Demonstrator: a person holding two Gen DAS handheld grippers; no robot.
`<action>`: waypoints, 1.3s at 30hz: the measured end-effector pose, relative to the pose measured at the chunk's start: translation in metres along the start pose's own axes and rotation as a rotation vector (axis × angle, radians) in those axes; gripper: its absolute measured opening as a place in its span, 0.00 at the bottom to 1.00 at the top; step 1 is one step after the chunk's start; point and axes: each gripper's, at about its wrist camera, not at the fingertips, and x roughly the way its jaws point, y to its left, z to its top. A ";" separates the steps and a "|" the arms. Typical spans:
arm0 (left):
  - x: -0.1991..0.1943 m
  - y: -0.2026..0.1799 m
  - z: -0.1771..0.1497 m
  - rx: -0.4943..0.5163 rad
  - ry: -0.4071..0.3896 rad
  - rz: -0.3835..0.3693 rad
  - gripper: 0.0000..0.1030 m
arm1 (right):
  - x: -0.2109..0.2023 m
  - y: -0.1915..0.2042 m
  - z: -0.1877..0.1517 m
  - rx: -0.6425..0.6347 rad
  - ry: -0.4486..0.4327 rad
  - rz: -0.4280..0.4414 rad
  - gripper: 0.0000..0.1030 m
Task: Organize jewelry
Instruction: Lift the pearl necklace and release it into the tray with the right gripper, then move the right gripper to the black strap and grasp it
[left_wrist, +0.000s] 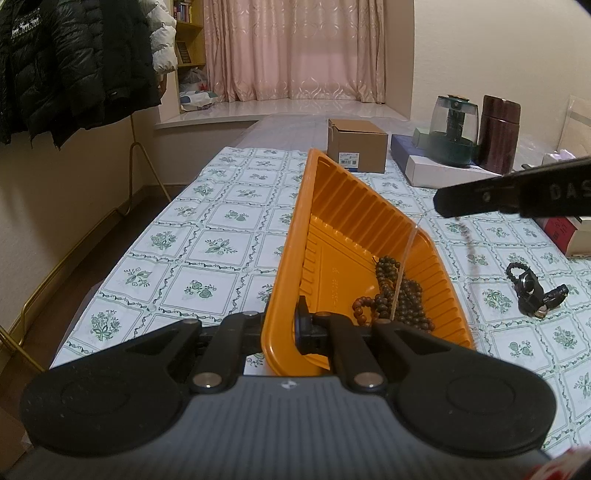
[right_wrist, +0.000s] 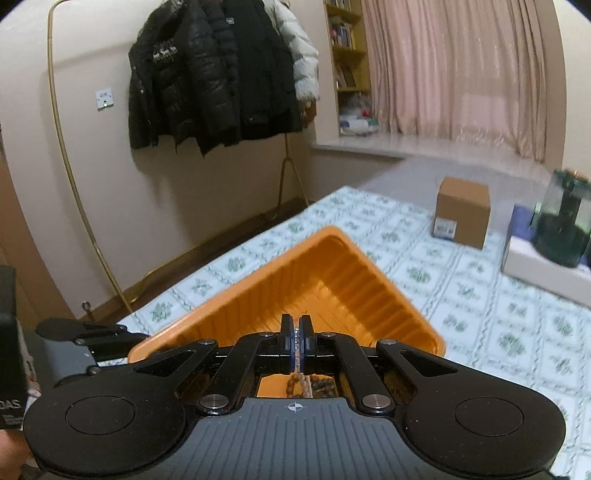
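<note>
The left gripper (left_wrist: 282, 325) was clamped on the near rim of the orange tray (left_wrist: 354, 206), one finger outside the wall and the other inside, so the rim hid most of the pads. The tray tilted, its far corner raised off the tablecloth (left_wrist: 207, 236). Just right of the inside finger, wooden beads (left_wrist: 402, 295) lay heaped in the tray's low corner, partly cut off by the gripper's linkage. The right gripper (right_wrist: 296, 328) hung over the tray with its fingers together on a thin beaded chain (right_wrist: 296, 347); only a sliver of it showed between the pads, and below them its length was mostly lost behind the gripper body. From the left wrist that chain (left_wrist: 467, 240) was a blurred dark line dangling from the right gripper's tip, its lower end too faint to place. Well right of the left fingers a black bracelet (left_wrist: 528, 288) with a fitting lay on the cloth, too small to make out. Beyond the tray stood a box (left_wrist: 356, 146); the right-wrist view was smeared.
</note>
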 end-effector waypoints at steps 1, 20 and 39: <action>0.000 0.000 0.000 0.001 0.000 0.001 0.06 | 0.001 -0.002 0.000 0.009 -0.003 0.004 0.02; 0.000 0.001 0.000 0.000 0.001 0.000 0.06 | 0.006 -0.020 -0.006 0.084 0.003 0.016 0.02; 0.000 0.000 -0.001 0.002 0.001 0.002 0.06 | -0.073 -0.091 -0.076 0.263 -0.011 -0.241 0.06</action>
